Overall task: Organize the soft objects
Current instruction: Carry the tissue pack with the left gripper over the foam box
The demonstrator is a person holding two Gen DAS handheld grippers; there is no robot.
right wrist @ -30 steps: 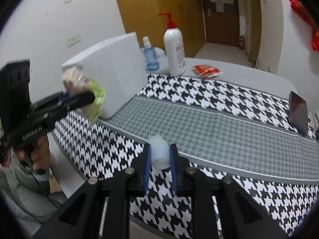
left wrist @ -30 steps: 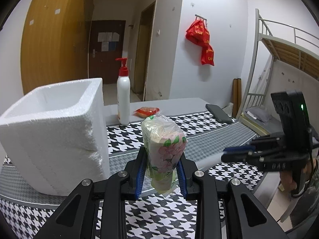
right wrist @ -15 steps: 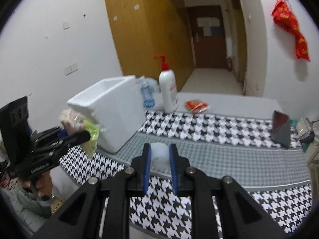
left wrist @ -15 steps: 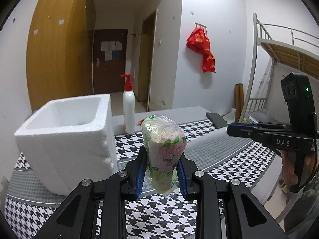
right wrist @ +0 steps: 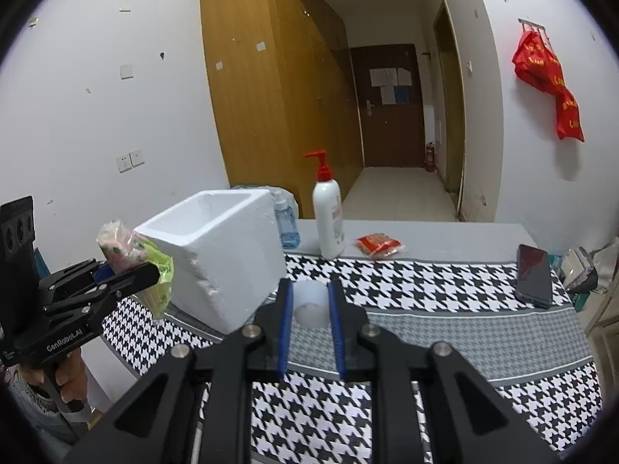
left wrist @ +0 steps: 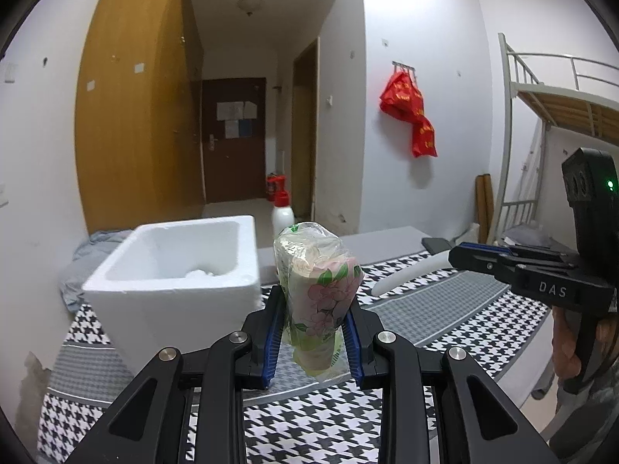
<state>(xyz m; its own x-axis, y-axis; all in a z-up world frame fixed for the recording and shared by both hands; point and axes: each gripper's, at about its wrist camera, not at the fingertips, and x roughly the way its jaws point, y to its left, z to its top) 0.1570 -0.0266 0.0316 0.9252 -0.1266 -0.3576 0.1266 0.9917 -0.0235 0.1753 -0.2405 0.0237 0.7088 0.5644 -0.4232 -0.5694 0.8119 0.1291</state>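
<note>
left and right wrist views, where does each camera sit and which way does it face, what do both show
Left wrist: sits on the left claw, looking along its fingers over the checked table at the foam box; the claw grips a flowered packet; the right claw and the hand holding it show at the right.
Right wrist: sits on the right claw, facing the same table and hallway; it grips a white tube; the left claw shows at the left.
Shared: foam box, pump bottle, red bags.
</note>
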